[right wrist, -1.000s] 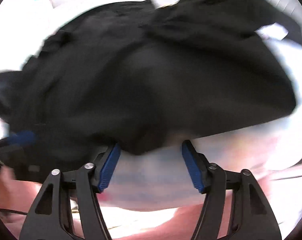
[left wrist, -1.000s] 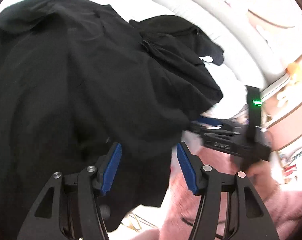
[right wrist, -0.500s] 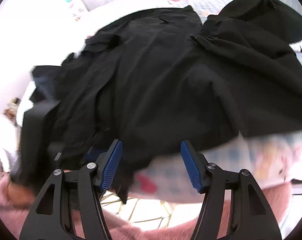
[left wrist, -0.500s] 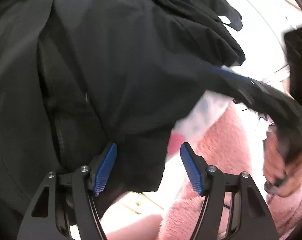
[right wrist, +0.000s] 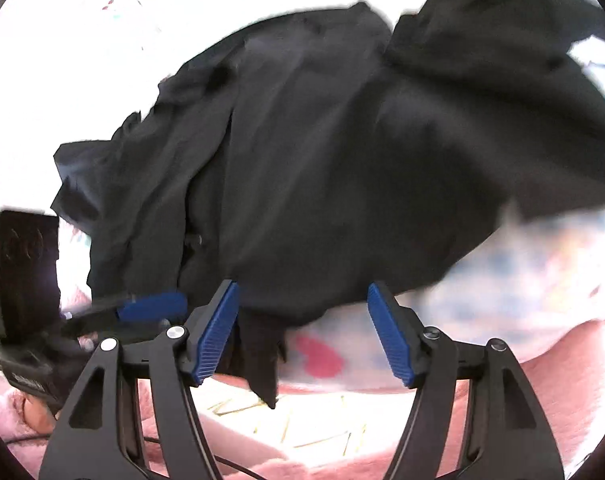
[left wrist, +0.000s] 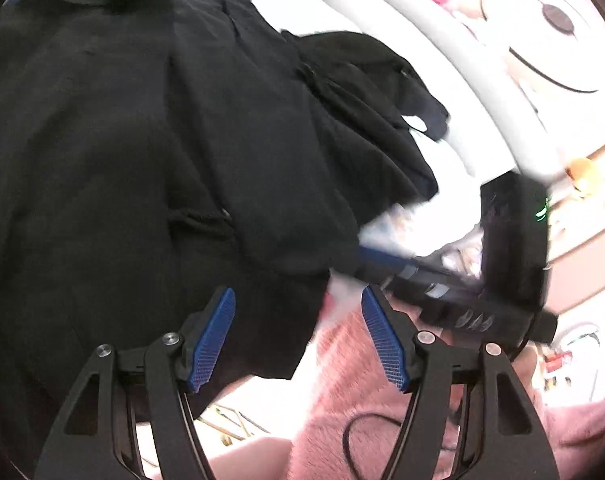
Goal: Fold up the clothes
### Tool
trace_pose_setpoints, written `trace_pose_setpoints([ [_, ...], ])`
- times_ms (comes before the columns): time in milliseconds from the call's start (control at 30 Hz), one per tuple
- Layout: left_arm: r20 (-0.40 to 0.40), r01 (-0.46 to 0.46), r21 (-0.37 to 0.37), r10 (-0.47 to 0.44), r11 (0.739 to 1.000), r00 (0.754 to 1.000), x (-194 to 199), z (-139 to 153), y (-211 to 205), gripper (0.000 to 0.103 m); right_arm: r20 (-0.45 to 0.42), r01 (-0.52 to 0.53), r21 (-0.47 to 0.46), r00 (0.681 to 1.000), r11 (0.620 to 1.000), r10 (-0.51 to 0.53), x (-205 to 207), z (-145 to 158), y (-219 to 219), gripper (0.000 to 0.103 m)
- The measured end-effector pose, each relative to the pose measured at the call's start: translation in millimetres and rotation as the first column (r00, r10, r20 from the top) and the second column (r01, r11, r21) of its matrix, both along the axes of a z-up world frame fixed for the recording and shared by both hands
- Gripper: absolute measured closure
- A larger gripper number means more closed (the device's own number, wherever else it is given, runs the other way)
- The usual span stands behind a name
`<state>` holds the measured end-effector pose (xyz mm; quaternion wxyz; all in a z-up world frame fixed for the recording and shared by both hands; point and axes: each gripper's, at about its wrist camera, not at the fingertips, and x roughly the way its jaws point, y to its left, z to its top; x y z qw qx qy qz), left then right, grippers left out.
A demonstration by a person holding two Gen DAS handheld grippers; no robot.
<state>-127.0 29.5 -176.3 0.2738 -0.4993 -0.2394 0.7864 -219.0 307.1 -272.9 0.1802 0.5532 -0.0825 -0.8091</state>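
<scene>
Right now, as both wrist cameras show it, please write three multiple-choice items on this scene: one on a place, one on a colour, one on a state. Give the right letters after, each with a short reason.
1. Where does the black garment lie in relation to the right gripper?
A. ahead of its fingers, with its hem hanging between them
B. behind the gripper
C. folded on a shelf

2. What colour are the pads on the left gripper?
A. red
B. blue
C. yellow

3. How do the left gripper's jaws stand?
A. shut on a sock
B. shut on nothing
C. open

Answers:
1 A: in the right wrist view the dark cloth fills the space ahead and a corner droops between the fingers.
2 B: the ribbed pads are blue.
3 C: a wide gap shows between the pads.
</scene>
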Motion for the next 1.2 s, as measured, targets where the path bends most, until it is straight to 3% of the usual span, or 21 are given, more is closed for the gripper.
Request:
trace_pose_setpoints([
  [67, -0.015, -0.012, -0.022, 0.011, 1.0, 1.0, 1, 3, -4, 0.035, 0.051, -0.011, -0.024, 0.999, 1.0, 0.012, -4, -5, -7, 0.041],
  [200, -0.003, -0.037, -0.002, 0.037, 0.999, 0.999, -5, 0, -11, 0.035, -0.075, -0.09, 0.001, 0.993, 0.996, 0.09, -15, 35, -23, 0.041],
  [267, -0.001, -0.068, 0.001, 0.068, 0.998, 0.998, -14, -1, -11, 0.035, -0.082, -0.109, -0.003, 0.991, 0.994, 0.109, -25, 42, -30, 0.039],
  [467, -0.036, -0.22, -0.042, 0.219, 0.975, 0.975, -75, 27, -80, 0.035, -0.033, -0.201, 0.005, 0.979, 0.98, 0.201, -75, 34, -65, 0.037],
  [600, -0.059, -0.316, -0.065, 0.312, 0.946, 0.948, -115, 44, -125, 0.035, -0.031, -0.239, -0.049, 0.971, 0.97, 0.238, -104, 62, -83, 0.037],
  [700, -0.023, -0.341, -0.046, 0.34, 0.939, 0.94, -142, 30, -140, 0.035, -0.025, -0.264, -0.138, 0.964, 0.954, 0.263, -134, 93, -104, 0.035],
  [767, 0.002, -0.357, -0.034, 0.357, 0.933, 0.934, -159, 20, -150, 0.035, -0.044, -0.31, -0.219, 0.95, 0.925, 0.308, -146, 113, -118, 0.033],
  [833, 0.027, -0.374, -0.022, 0.374, 0.927, 0.927, -177, 11, -159, 0.035, -0.039, -0.352, -0.187, 0.935, 0.917, 0.352, -149, 122, -128, 0.031],
  [933, 0.065, -0.399, -0.005, 0.399, 0.917, 0.915, -203, -3, -174, 0.035, -0.039, -0.355, -0.022, 0.934, 0.934, 0.354, -146, 121, -120, 0.031],
  [1067, 0.112, -0.427, 0.016, 0.423, 0.904, 0.899, -234, -21, -191, 0.035, -0.005, -0.241, -0.039, 0.97, 0.97, 0.241, -142, 102, -80, 0.031],
  [1133, 0.095, -0.378, 0.03, 0.374, 0.925, 0.923, -208, -21, -170, 0.035, -0.033, -0.208, -0.002, 0.978, 0.978, 0.208, -136, 79, -67, 0.031],
  [1200, 0.076, -0.328, 0.044, 0.324, 0.944, 0.943, -183, -22, -149, 0.035, 0.019, -0.167, 0.05, 0.986, 0.985, 0.166, -127, 43, -58, 0.031],
])
